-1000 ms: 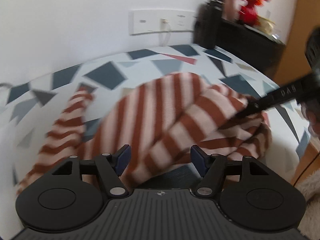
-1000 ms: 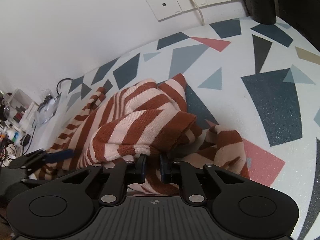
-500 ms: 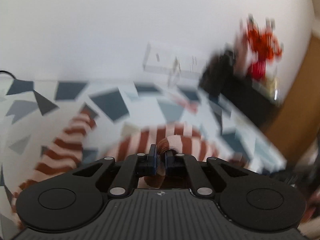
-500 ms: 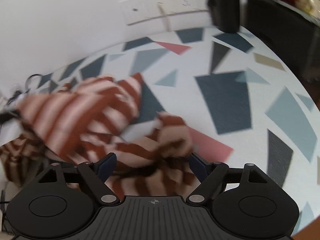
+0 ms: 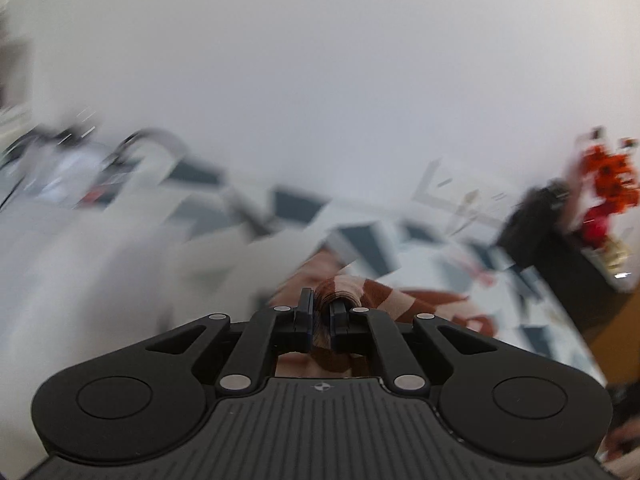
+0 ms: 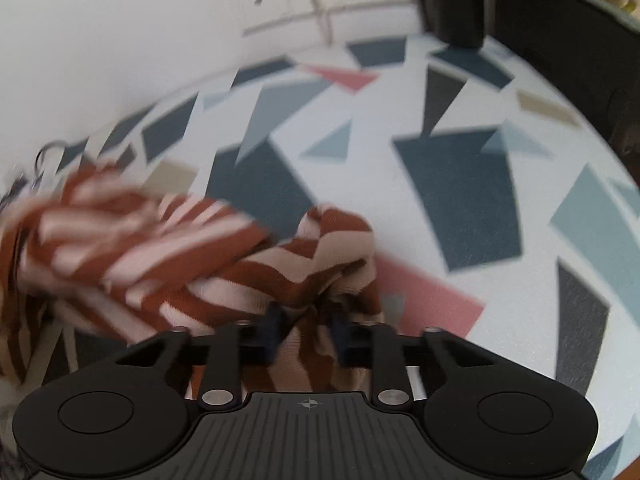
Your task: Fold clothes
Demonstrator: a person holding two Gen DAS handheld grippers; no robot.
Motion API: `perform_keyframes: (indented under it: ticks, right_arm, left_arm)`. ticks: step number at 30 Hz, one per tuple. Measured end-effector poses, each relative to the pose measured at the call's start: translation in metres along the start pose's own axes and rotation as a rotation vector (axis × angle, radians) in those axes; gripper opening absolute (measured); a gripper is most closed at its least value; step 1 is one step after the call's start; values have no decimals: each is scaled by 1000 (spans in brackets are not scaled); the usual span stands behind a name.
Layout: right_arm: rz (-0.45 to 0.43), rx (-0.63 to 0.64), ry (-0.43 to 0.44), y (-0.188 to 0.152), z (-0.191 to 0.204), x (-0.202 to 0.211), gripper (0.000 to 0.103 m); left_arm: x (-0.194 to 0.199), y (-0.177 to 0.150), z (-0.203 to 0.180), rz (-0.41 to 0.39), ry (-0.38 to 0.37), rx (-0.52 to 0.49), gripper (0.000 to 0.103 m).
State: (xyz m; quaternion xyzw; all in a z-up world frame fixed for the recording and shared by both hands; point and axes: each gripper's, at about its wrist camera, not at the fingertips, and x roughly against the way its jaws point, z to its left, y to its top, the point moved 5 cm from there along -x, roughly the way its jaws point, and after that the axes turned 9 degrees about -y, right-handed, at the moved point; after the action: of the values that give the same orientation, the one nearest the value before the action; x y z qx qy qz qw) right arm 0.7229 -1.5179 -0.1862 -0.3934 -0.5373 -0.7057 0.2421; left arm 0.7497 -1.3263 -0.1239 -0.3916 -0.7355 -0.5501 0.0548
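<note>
Broadly, a tabletop (image 6: 460, 200) patterned with dark blue, grey and pink shapes fills the right wrist view, with a white wall and its socket plate (image 6: 316, 8) at twelve o'clock. Across the table from nine o'clock toward the centre, a brown-and-cream striped garment (image 6: 168, 256) lies bunched and crumpled, nowhere flat or squared; its left part is smeared by motion blur. It is judged that the cloth is being gathered or spread rather than creased.

At six o'clock the right gripper (image 6: 306, 330) is seen with its jaws partly apart and a ridge of the knit between them; whether the cloth is pinched firmly or merely straddled cannot be told. In the left wrist view, heavily blurred, the left gripper (image 5: 319, 316) is clenched on a rolled fold of the same striped fabric (image 5: 340, 292), which trails off toward three o'clock.

For the step to go well, both holds should be kept on single edges, not wads, and the cloth drawn taut between them so that stripes run straight before any crease is laid. Sudden pulls are best avoided, since loose knit stretches and slips.
</note>
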Motion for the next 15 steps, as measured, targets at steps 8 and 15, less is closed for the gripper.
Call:
perform_keyframes:
  ticks: [8,15]
  right_arm:
    - [-87,-23,19,39,3,11,6]
    - [4,56,33,12,31,1,27]
  left_arm:
    - [6,-21,11,79,69,-44,8]
    - [10,-24,-5,113,65,-141,47]
